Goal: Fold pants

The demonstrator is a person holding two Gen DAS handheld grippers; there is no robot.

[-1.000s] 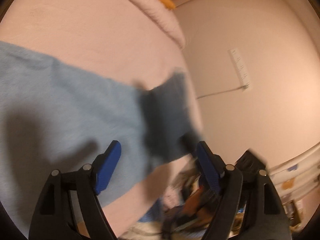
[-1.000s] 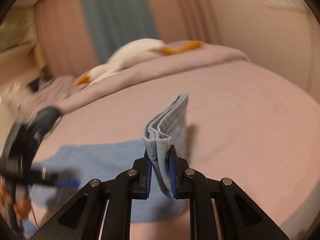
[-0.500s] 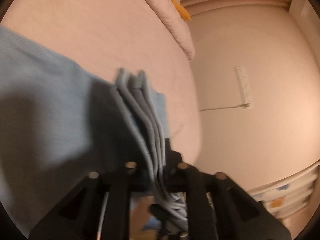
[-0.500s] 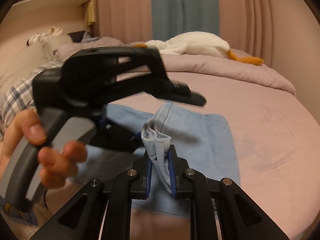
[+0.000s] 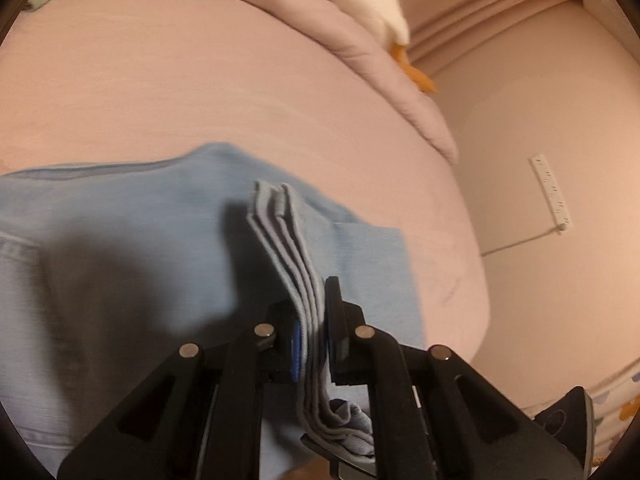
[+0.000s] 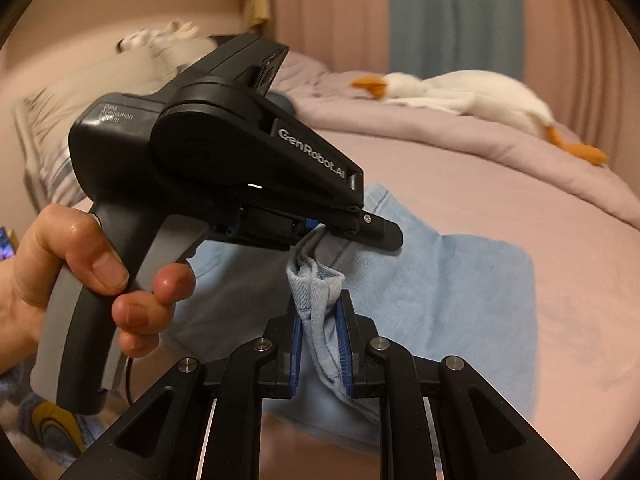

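Both tongs clamped on pants (image 5: 120, 240) edges: left tongs (image 5: 312, 344) lower centre, right tongs (image 6: 320, 336) w/ bunched hem. Bed (image 5: 200, 80) bare toward upper frame; pants' long axis runs left-right.

Dim, warm pinkish indoor light all over. Heavy fisheye bending, black vignette at the corners. Big soft shadow on the pants (image 5: 120, 264) around 8 o'clock in the left wrist view. Motion blur up at 10 o'clock in the right wrist view, pillow (image 6: 80, 92) smeared.
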